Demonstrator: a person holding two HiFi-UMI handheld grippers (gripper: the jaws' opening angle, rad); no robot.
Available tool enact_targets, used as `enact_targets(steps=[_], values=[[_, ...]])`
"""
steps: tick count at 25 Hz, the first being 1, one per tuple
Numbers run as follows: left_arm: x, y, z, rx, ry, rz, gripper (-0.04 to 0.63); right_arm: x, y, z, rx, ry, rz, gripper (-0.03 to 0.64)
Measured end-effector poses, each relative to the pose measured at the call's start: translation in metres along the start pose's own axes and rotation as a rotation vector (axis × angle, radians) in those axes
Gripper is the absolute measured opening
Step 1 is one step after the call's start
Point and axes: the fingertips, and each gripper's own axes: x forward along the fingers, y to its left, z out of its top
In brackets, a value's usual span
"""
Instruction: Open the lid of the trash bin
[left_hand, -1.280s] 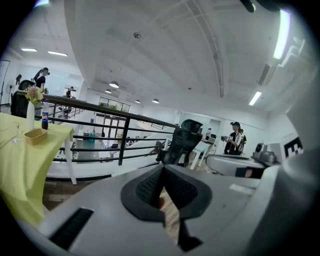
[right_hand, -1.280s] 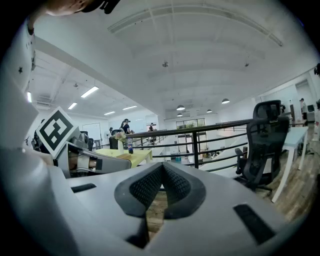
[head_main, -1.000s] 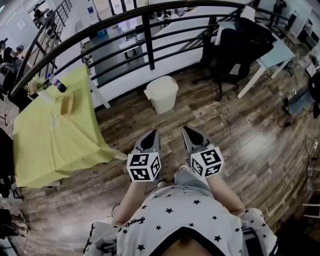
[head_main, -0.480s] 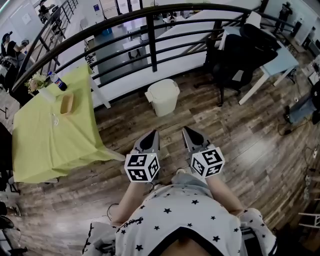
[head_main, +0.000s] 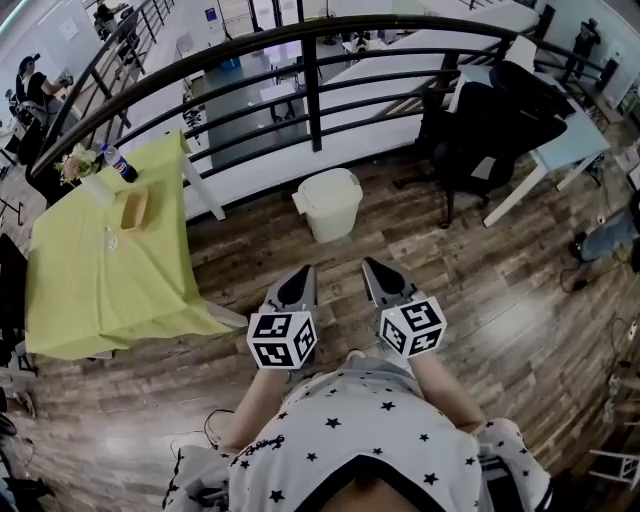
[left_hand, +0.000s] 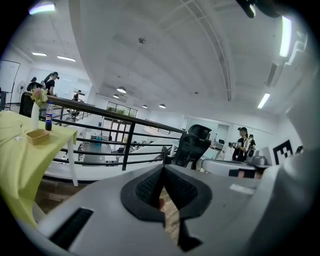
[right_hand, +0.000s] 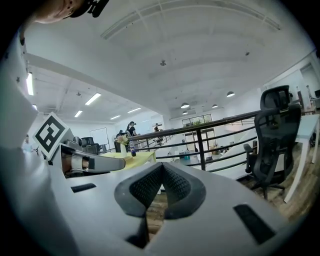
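The white trash bin (head_main: 331, 212), lid (head_main: 330, 185) on, stands at upper centre, well apart from the left gripper (head_main: 305, 270) and right gripper (head_main: 370, 266), both with jaws together on nothing, so best close in and part 1 pair at the lid's edge.

I see the trash bin (head_main: 330, 214) as a cream, round-bodied unit, standing upright on the wood floor (head_main: 500, 300), approx. centre of head view, just below the railing (head_main: 312, 90). Lid (head_main: 331, 186) is down, seated flat on the rim. A small tab projects at its left side.
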Motion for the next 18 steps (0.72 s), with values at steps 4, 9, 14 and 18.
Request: enact_targets(steps=[4,9,14,18], values=[[0.014,-0.009,-0.001,-0.020,-0.014,0.014,0.011,-0.002,-0.020,0.001,-0.001,0.002,0.014,-0.006],[0.034,-0.020,-0.007,-0.047,-0.017,0.035,0.011,-0.007,-0.045,-0.003,0.007,0.013,0.027,-0.006],[0.042,-0.023,-0.014,-0.058,0.005,0.050,0.011,-0.009,-0.059,-0.008,0.025,0.024,0.030,-0.006],[0.045,-0.016,-0.019,-0.071,0.021,0.068,0.011,-0.005,-0.064,-0.011,0.038,0.025,0.033,-0.006]])
